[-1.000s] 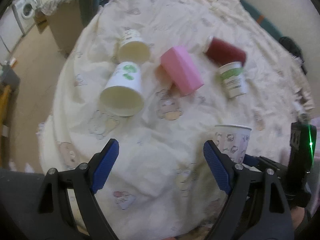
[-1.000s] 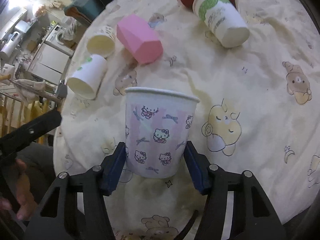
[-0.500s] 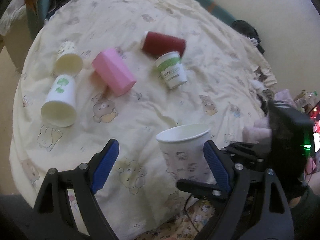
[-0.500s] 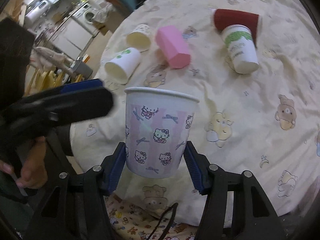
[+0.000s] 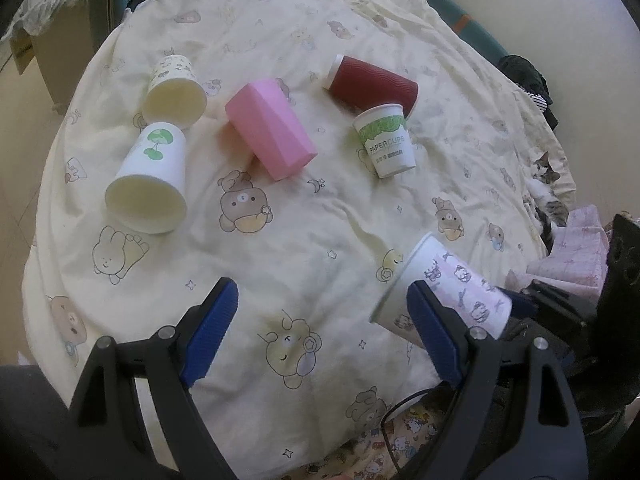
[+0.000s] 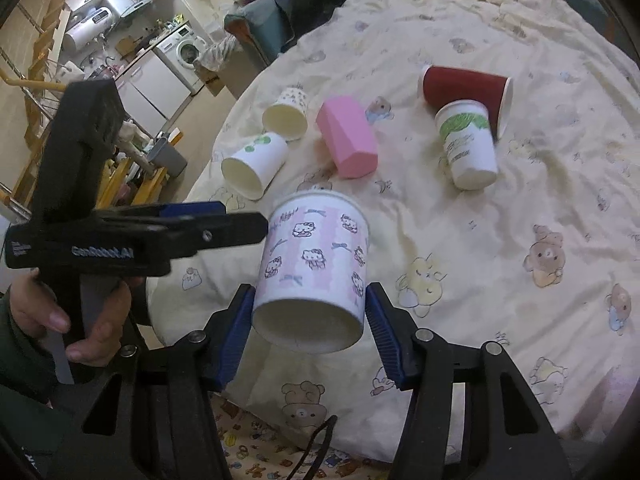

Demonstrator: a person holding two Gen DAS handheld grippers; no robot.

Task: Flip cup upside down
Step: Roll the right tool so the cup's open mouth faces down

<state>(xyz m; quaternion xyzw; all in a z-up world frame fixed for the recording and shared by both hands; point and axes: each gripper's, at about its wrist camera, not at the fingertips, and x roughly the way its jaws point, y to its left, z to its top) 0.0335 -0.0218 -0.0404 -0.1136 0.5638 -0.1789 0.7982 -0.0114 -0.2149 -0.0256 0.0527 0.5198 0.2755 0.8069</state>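
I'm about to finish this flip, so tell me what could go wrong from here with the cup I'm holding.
1. The right gripper pinches the Hello Kitty cup only near its base; thin paper could crush or slip while tilted.
2. The bedspread is soft and wrinkled, so the cup set rim-down may tip.
3. The left gripper, jaws open, sits close beside the cup and could bump it.

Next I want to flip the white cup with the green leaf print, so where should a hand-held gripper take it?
Grip the white leaf cup across its side wall near the middle, coming down from above. It lies on its side on the quilt, mouth toward the camera, so the round wall faces up. The patterned cup sits close behind its base; stay clear of it.
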